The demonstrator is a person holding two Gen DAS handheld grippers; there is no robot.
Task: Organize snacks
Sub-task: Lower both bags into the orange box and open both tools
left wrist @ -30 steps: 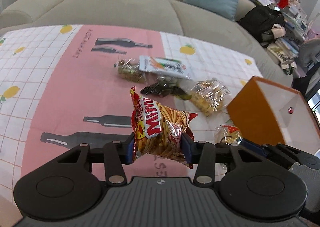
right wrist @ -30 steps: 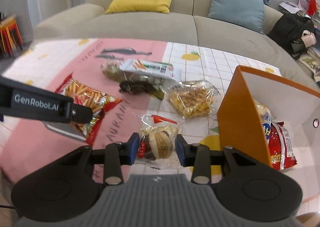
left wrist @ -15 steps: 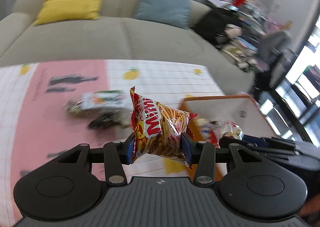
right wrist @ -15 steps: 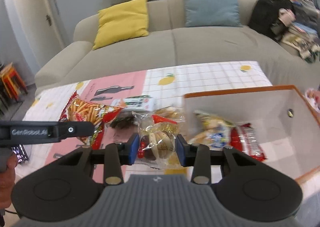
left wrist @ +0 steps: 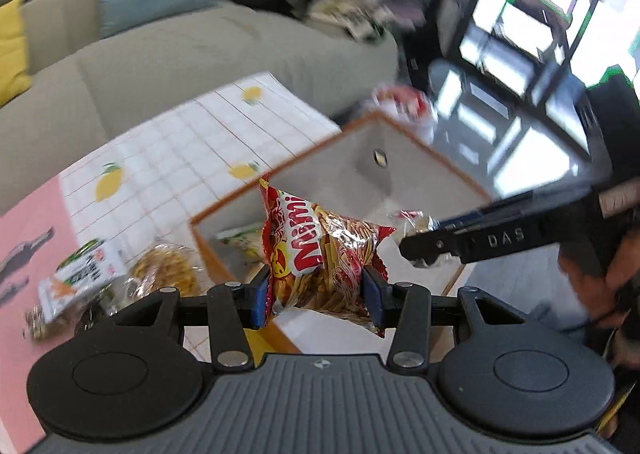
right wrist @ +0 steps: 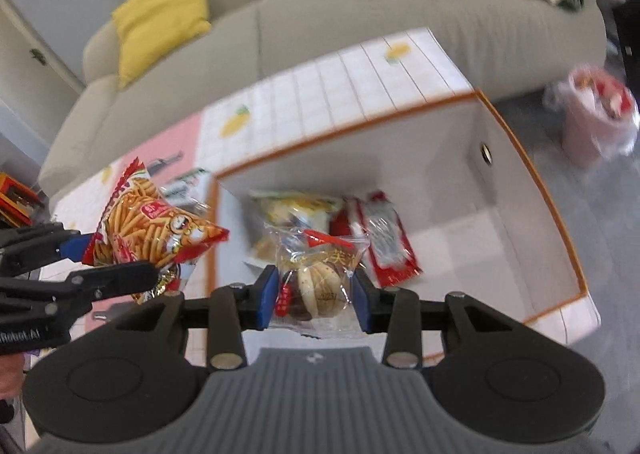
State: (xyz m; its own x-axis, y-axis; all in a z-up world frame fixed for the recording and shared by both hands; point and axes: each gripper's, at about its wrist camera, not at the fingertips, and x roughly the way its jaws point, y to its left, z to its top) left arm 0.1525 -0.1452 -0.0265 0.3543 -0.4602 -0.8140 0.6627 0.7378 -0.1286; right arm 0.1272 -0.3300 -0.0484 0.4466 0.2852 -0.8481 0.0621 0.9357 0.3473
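Note:
My left gripper (left wrist: 317,294) is shut on a red Mimi snack-stick bag (left wrist: 320,250) and holds it above the near edge of the orange-rimmed box (left wrist: 416,150). It also shows in the right wrist view (right wrist: 148,230). My right gripper (right wrist: 315,296) is shut on a clear-wrapped pastry packet (right wrist: 320,278) held over the open box (right wrist: 532,174). Inside the box lie a yellow-white packet (right wrist: 296,206) and a red packet (right wrist: 384,238). The right gripper shows side-on in the left wrist view (left wrist: 424,244).
On the pink and white tablecloth (left wrist: 168,142) left of the box lie a green-white packet (left wrist: 80,274) and a clear bag of yellow snacks (left wrist: 164,274). A beige sofa (right wrist: 360,14) stands behind the table. A pink bag (right wrist: 596,114) sits on the floor right of the box.
Both grippers have swung right with their snacks, from over the tablecloth to over the box. The view now looks down into the box.

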